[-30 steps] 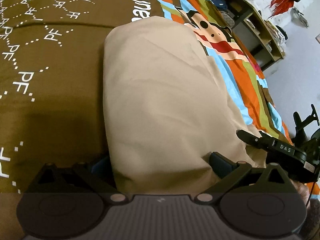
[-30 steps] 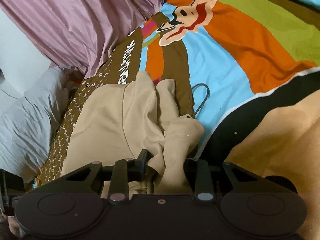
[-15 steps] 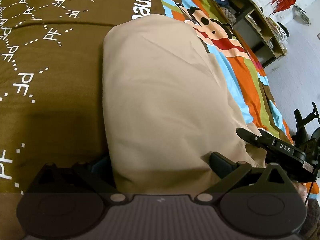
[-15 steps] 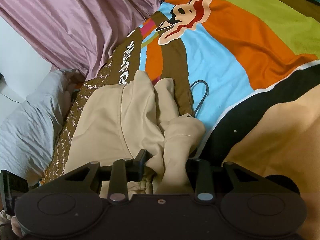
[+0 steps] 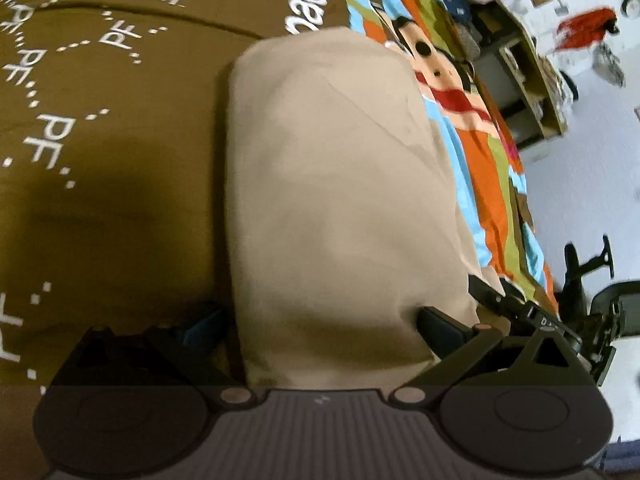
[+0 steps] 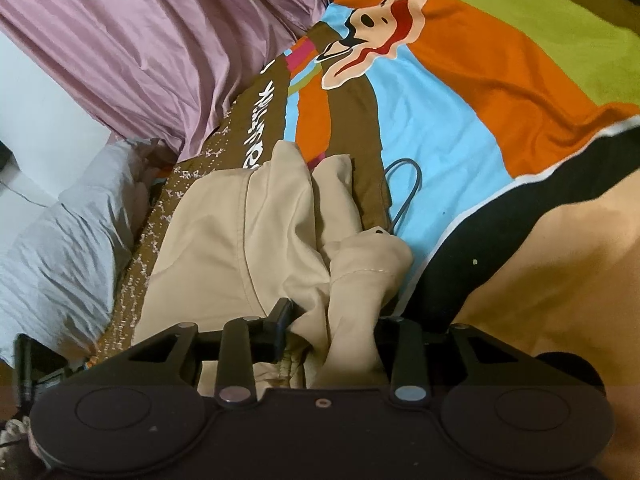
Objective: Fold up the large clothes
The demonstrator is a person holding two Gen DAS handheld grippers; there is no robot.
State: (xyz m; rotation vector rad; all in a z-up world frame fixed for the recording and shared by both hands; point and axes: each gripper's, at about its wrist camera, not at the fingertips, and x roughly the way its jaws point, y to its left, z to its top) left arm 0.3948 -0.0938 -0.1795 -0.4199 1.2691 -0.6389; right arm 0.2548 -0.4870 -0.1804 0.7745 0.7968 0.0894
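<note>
A beige garment [image 5: 332, 200] lies folded into a long panel on the brown and striped bedspread [image 5: 100, 168]. My left gripper [image 5: 320, 320] holds the near edge of the garment, its jaws wide around the thick fold. In the right wrist view the same garment [image 6: 240, 232] is bunched, and my right gripper [image 6: 332, 320] is shut on a gathered part of it near its cuff [image 6: 368, 264]. The right gripper's body [image 5: 520, 312] shows at the right edge of the left wrist view.
A purple quilt [image 6: 160, 40] and a grey pillow [image 6: 60, 240] lie at the head of the bed. A thin dark cord loop [image 6: 408, 188] lies on the blue stripe. A wooden shelf [image 5: 520, 80] and a white floor [image 5: 592, 160] are beyond the bed edge.
Both grippers have kept their hold on the garment. The left wrist view has shifted slightly, so the garment panel sits a little further from the camera.
</note>
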